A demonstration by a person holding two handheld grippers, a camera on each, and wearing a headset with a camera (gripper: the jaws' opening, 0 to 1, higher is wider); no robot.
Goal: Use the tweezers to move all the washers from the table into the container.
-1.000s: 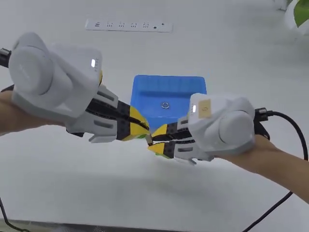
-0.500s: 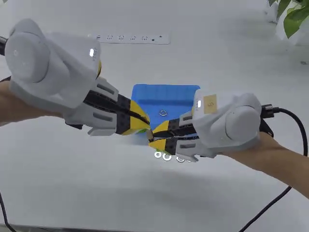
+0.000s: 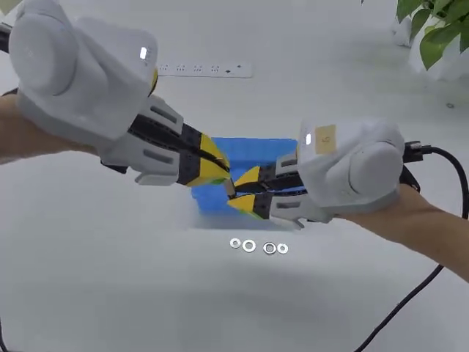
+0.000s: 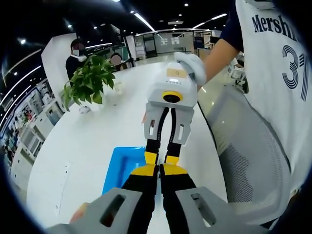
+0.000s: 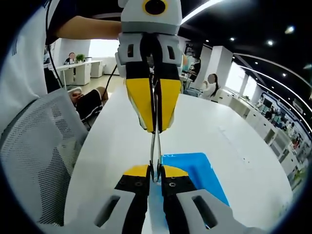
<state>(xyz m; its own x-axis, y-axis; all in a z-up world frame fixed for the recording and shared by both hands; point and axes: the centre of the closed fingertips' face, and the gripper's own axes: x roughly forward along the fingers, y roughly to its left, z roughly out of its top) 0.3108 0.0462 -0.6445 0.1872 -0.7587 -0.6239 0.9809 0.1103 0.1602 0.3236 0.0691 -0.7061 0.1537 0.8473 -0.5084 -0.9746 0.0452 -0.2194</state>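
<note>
Both grippers meet tip to tip above the white table [image 3: 110, 279]. Thin metal tweezers [image 5: 155, 146] run between them. My left gripper [image 3: 220, 174] comes in from the left, its yellow-tipped jaws shut on one end of the tweezers. From the right, my right gripper [image 3: 239, 192] is shut on the other end, as seen between its own jaws [image 5: 155, 178]. Behind and under the tips lies the blue container [image 3: 253, 147], partly hidden. Several small steel washers [image 3: 249, 246] lie in a row on the table in front of it, below the grippers.
A white power strip [image 3: 201, 70] lies at the back of the table. A potted plant [image 3: 432, 29] stands at the far right. A black cable [image 3: 447, 183] trails from my right gripper. A mesh chair [image 5: 34, 161] stands beside the table.
The head camera has tilted and both grippers, still joined at the tips, have risen in the picture. The row of washers that they hid now shows in front of the container.
</note>
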